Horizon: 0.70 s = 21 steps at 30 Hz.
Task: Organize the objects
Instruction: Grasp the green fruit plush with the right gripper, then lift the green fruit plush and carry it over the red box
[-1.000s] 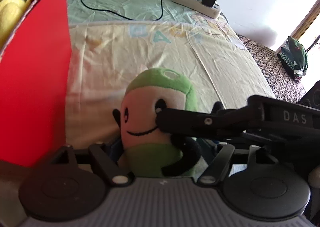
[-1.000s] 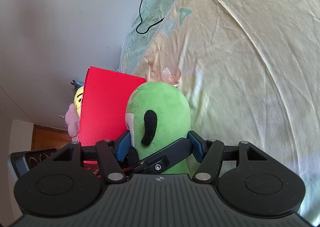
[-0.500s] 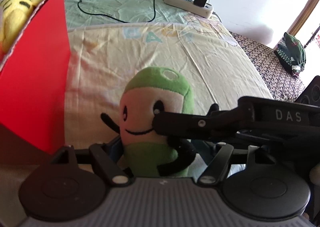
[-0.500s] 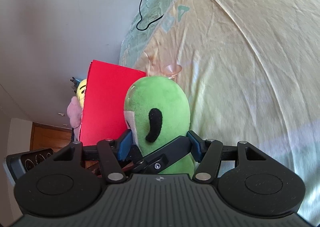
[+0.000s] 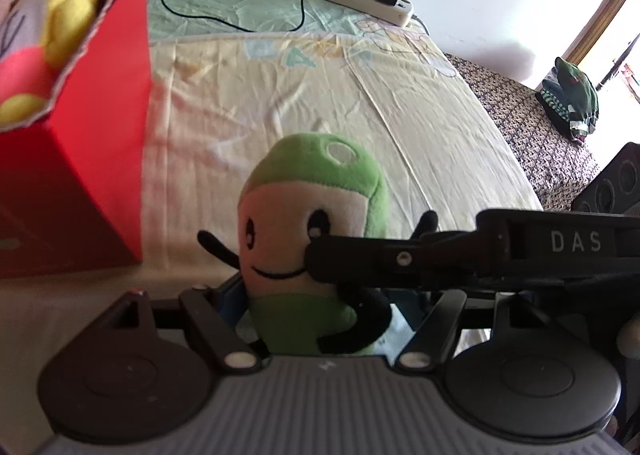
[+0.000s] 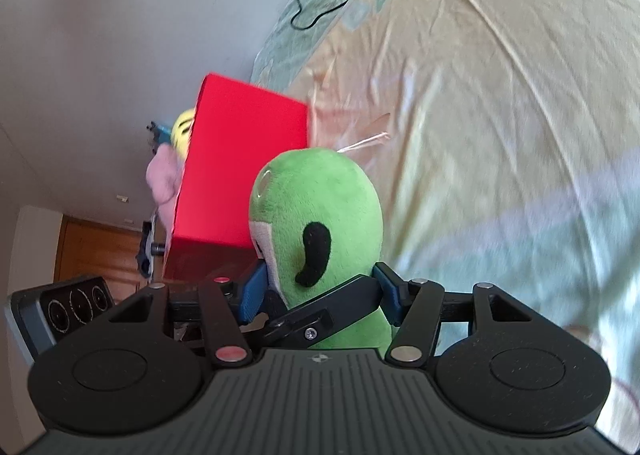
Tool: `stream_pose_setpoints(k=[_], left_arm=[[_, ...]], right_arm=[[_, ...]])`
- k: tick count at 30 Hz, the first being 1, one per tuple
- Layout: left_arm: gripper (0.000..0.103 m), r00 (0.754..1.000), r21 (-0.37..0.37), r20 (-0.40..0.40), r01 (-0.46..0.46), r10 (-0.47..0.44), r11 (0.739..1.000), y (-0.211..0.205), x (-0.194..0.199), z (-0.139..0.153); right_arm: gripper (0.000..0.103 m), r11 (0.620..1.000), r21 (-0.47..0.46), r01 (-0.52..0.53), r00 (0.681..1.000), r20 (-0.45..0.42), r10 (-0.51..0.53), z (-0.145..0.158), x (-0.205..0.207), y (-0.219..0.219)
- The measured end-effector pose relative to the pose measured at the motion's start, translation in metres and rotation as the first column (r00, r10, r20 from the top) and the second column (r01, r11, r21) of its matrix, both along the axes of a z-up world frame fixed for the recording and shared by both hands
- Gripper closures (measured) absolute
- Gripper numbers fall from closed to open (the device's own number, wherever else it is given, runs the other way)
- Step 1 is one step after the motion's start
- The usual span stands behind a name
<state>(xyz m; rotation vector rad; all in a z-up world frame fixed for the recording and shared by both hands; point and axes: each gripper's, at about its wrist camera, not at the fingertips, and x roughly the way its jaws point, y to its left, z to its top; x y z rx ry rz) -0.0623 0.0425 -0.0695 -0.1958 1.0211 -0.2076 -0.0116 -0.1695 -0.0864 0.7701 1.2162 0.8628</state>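
Observation:
A green plush toy [image 5: 312,191] with a cream face and black arms is held upright above the bed. My left gripper [image 5: 320,307] is shut on its lower body. My right gripper [image 6: 320,291] is shut on it as well, its blue pads [image 6: 252,291] pressed against the face and back. In the left wrist view the right gripper's black finger [image 5: 400,259] crosses the toy's face. The red box [image 5: 100,143] stands to the left, open at the top. The yellow plush [image 5: 68,3] lies inside it. In the right wrist view the red box [image 6: 240,159] is behind the toy.
The bed has a pale yellow sheet [image 5: 280,95]. A white power strip [image 5: 368,3] and a black cable [image 5: 224,15] lie at its far end by the wall. A patterned blanket [image 5: 520,111] and a green bundle [image 5: 572,99] are at the right. A pink plush [image 6: 162,179] sticks out of the box.
Both grippers have risen with the green plush toy held between them. The red box now sits lower in the left wrist view, and its open top and the toys inside show.

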Motion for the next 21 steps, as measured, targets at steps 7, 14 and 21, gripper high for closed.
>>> stream_pose_setpoints(k=[7,14,21], left_arm=[[0.031,0.999,0.023,0.033,-0.018,0.017,1.0,0.01,-0.03,0.015],[0.031,0.996,0.06,0.051,-0.082,0.079,0.995,0.034,-0.059,0.023],[0.031,0.977,0.084,0.069,-0.207,0.201,0.975,0.07,-0.09,0.035]], right_arm=[[0.043,0.993,-0.006,-0.121,0.991,0.049,0.121,0.016,-0.013,0.017],[0.043,0.967,0.011,-0.254,0.966,0.052,0.253,0.022,-0.024,0.051],[0.044,0.914,0.041,-0.403,0.914,0.071,0.4,0.031,-0.038,0.1]])
